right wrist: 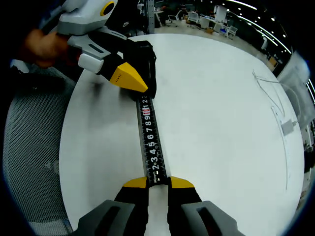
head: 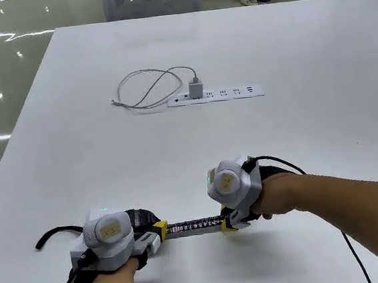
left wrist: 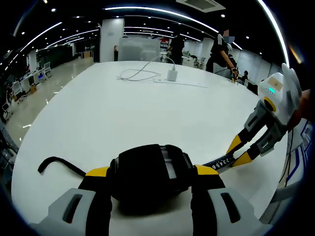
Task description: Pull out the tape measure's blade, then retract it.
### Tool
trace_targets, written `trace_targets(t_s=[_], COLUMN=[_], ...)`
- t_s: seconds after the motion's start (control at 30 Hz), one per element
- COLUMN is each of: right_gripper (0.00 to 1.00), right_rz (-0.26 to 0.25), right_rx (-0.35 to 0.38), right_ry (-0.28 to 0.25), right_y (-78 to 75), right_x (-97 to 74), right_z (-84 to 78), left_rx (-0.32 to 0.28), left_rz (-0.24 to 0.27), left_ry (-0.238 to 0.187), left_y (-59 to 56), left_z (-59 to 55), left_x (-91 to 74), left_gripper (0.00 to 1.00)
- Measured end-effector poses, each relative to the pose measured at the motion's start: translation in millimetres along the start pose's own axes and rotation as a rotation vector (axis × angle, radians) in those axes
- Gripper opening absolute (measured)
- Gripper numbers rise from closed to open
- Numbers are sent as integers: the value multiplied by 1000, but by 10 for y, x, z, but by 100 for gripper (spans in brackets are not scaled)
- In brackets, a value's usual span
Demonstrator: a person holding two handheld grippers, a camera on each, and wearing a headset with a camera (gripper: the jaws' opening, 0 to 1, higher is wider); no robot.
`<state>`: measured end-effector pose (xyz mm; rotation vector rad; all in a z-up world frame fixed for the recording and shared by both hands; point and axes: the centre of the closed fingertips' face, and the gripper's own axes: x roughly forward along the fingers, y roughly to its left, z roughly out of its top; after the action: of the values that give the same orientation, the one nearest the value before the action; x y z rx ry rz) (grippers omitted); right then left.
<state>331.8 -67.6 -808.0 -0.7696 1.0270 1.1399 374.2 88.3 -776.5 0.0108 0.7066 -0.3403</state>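
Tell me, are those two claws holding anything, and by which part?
The left gripper clamps the black, round tape measure case by its sides; the right gripper pinches the tip of its black numbered blade, pulled out between them.

Big plain white table (head: 306,103), nothing fancy. Toward the far side a white power strip (head: 228,93) lies flat with a white charger (head: 196,88) plugged into its left end. The charger's thin white cable (head: 145,89) sits in loose loops on the top just left of it. Well apart from that, near the front edge, the black tape measure (head: 143,221) is down on the surface, its blade (head: 194,226) stretched out rightward low along the top. Its black strap (head: 51,236) trails off left on the table.
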Motion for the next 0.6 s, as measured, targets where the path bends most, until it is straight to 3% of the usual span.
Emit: trace_targets(t_s=[0.6], right_gripper=[10], right_rz=[7], right_rx=[3], right_ry=[-12], right_y=[1], right_x=[27], right_z=[81], left_rx=[-2], left_rz=[-2], left_ry=[0], left_y=[-2], left_z=[-3], left_x=[2], left_gripper=[62])
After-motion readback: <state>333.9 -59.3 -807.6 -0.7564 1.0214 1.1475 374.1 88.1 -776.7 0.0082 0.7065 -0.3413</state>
